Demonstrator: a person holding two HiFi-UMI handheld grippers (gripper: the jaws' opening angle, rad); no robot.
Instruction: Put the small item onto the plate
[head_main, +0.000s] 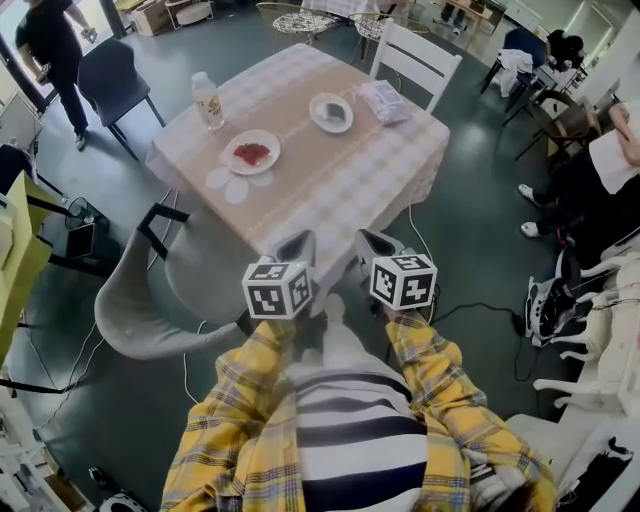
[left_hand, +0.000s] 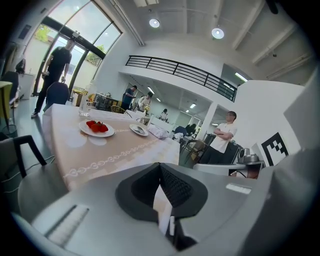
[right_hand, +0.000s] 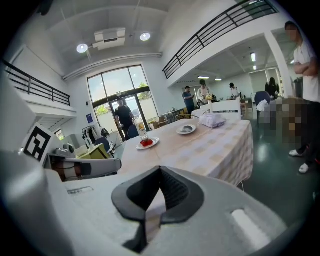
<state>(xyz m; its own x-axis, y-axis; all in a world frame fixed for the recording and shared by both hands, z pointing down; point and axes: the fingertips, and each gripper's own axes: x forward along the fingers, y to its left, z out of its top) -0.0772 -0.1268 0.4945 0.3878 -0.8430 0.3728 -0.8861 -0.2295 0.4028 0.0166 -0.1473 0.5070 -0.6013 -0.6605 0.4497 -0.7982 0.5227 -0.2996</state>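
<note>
On the checked tablecloth stands a white plate holding red pieces, also seen as the plate and plate. Farther back a second white dish holds a small grey item; that dish shows in both gripper views. My left gripper and right gripper hover side by side at the table's near edge, well short of both dishes. Both are shut with nothing between the jaws.
A bottle stands left of the red plate and a tissue pack at the far right corner. A white chair is behind the table, a grey chair at its near left. People stand and sit around the room.
</note>
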